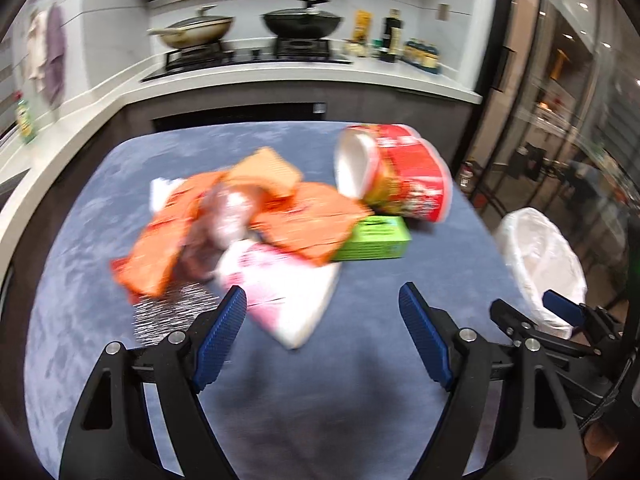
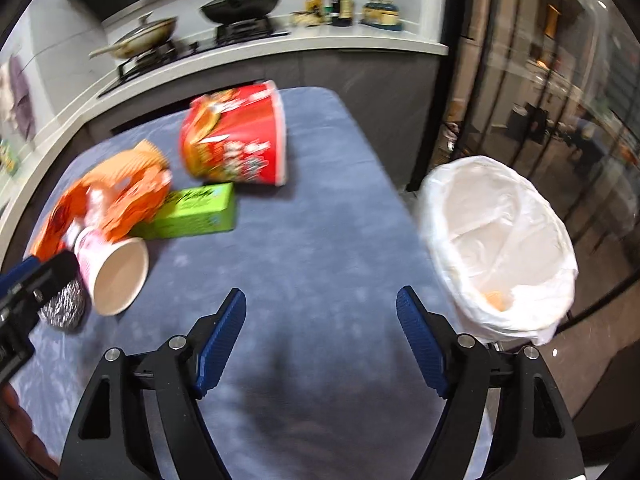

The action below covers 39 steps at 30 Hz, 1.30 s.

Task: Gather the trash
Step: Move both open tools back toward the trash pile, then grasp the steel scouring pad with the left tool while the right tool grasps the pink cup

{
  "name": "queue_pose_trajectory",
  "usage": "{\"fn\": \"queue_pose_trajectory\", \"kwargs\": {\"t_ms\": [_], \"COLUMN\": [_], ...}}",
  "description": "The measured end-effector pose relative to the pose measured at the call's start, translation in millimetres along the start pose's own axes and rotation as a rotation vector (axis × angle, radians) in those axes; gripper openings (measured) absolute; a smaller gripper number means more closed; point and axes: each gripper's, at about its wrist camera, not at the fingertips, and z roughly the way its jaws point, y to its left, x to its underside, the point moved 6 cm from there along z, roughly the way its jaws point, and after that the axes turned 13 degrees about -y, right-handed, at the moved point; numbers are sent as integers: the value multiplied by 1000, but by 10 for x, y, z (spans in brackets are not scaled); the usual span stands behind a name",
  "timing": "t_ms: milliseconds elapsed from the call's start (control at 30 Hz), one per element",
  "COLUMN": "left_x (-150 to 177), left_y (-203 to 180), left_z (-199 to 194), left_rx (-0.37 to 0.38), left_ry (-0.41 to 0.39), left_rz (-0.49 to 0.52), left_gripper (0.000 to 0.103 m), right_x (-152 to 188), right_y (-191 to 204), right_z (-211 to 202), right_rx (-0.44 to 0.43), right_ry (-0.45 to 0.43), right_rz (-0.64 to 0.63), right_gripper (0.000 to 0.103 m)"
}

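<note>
Trash pile [image 2: 160, 200] on table [image 2: 320, 240] w/ bin [image 2: 500, 240] right, beside it.

- One red instant-noodle tub [image 2: 236, 136], lying on its side, ahead of the tongs.
- One green box [image 2: 192, 212], ahead and left of the right tongs.
- One pink paper cup [image 2: 114, 270], on its side.
- Orange wrappers [image 1: 224, 216]: a crumpled heap, count unclear.
- One patterned black-and-white piece [image 2: 66, 306].
- One white-lined bin [image 2: 500, 240], right of the tongs.
- Two lidded pans [image 1: 302, 20] on the stove beyond.

My pads [image 2: 420, 344] blue; red noodle tub [image 2: 236, 136], green box [image 2: 192, 212], orange wrappers [image 1: 240, 216], white bin liner [image 2: 500, 240], grey-blue cloth [image 2: 320, 240].
</note>
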Motion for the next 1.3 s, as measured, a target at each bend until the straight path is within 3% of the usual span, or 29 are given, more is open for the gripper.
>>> {"fn": "queue_pose_trajectory", "kwargs": {"t_ms": [200, 567, 900, 1100, 1300], "left_x": [173, 363, 496, 510, 461], "left_y": [522, 984, 1267, 1342, 1202], "left_z": [-27, -93, 282, 410, 472], "left_rx": [-88, -147, -135, -75, -13], "left_ry": [31, 40, 120, 143, 145], "left_rz": [-39, -59, -168, -263, -250], "left_gripper": [75, 79, 80, 80, 60], "right_x": [182, 361, 194, 198, 222], "right_y": [420, 831, 1296, 1530, 1711], "right_z": [85, 202, 107, 174, 295], "right_rx": [-63, -149, -258, -311, -341], "right_ry": [21, 18, -31, -11, 9], "right_rz": [-45, -49, -101, -109, -140], "right_gripper": [74, 74, 73, 67, 53]}}
